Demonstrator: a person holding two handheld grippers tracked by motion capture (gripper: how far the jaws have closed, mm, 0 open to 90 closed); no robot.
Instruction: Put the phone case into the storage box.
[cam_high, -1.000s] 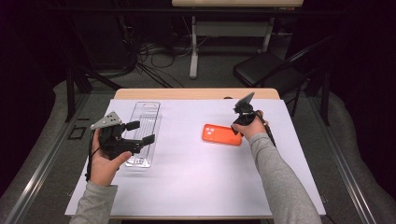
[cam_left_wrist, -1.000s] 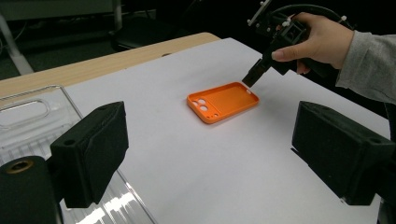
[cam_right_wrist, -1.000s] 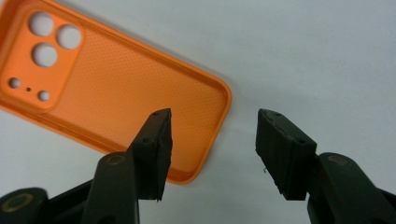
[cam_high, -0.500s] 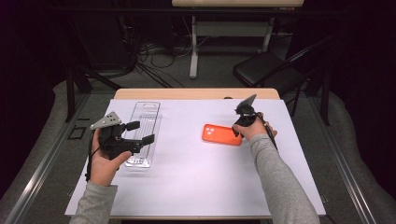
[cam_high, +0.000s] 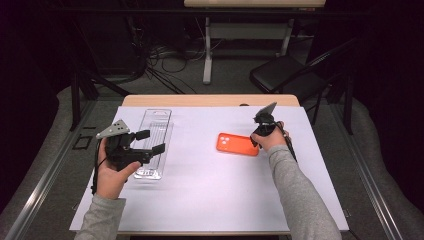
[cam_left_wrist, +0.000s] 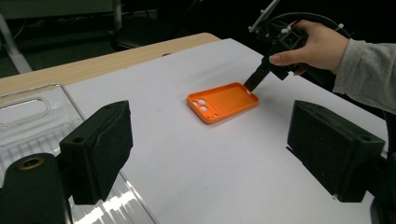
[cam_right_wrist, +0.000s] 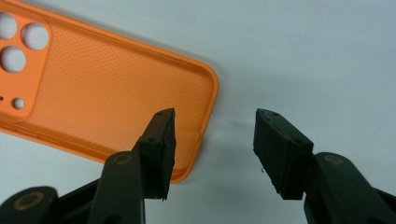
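An orange phone case (cam_high: 237, 144) lies hollow side up on the white sheet, camera cut-outs to the left. My right gripper (cam_high: 256, 139) points down at its right end, open. In the right gripper view the gripper (cam_right_wrist: 212, 149) straddles the case's (cam_right_wrist: 116, 88) short end wall, one jaw over the inside and the other over the bare sheet. My left gripper (cam_high: 151, 141) hovers open over a clear plastic package (cam_high: 155, 125) at the left. The left gripper view has its jaws wide apart (cam_left_wrist: 217, 154), with nothing between them and the case (cam_left_wrist: 223, 101) farther off.
The white sheet (cam_high: 210, 200) covers most of the wooden table (cam_high: 200, 100). A black chair (cam_high: 285, 75) and a tangle of cables (cam_high: 160, 55) are on the floor beyond the far edge. The clear package (cam_left_wrist: 28, 121) lies under my left jaw.
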